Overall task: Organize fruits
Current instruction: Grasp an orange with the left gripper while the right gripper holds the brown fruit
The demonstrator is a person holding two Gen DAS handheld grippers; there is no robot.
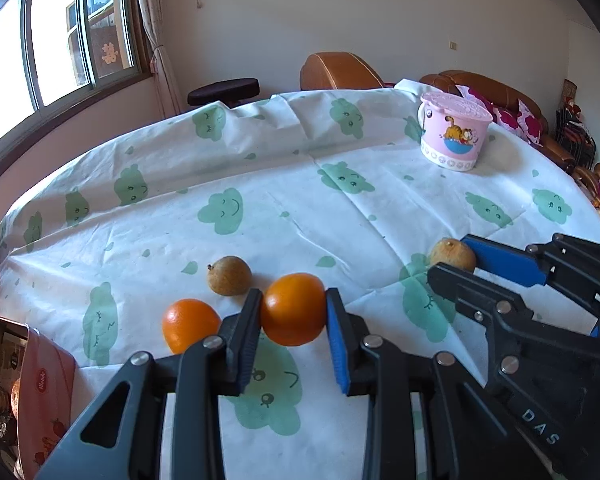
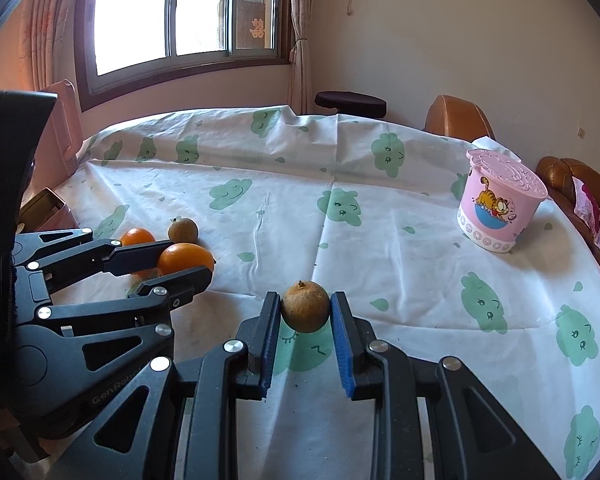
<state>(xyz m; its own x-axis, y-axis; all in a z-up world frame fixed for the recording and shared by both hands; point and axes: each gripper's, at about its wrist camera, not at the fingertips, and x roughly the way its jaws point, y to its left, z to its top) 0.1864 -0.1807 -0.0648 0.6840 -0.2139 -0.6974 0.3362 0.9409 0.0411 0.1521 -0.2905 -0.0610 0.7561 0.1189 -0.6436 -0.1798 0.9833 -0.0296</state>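
The left gripper (image 1: pixel 293 309) has its jaws clamped on an orange (image 1: pixel 293 308), one pad on each side. A second orange (image 1: pixel 190 325) and a brown fruit (image 1: pixel 229 275) lie just left of those jaws on the counter (image 1: pixel 260 184). The right gripper (image 2: pixel 305 308) has its jaws clamped on another brown fruit (image 2: pixel 305 306). Well beyond both jaws stands a pink cartoon tub (image 2: pixel 500 206), lid on, contents hidden.
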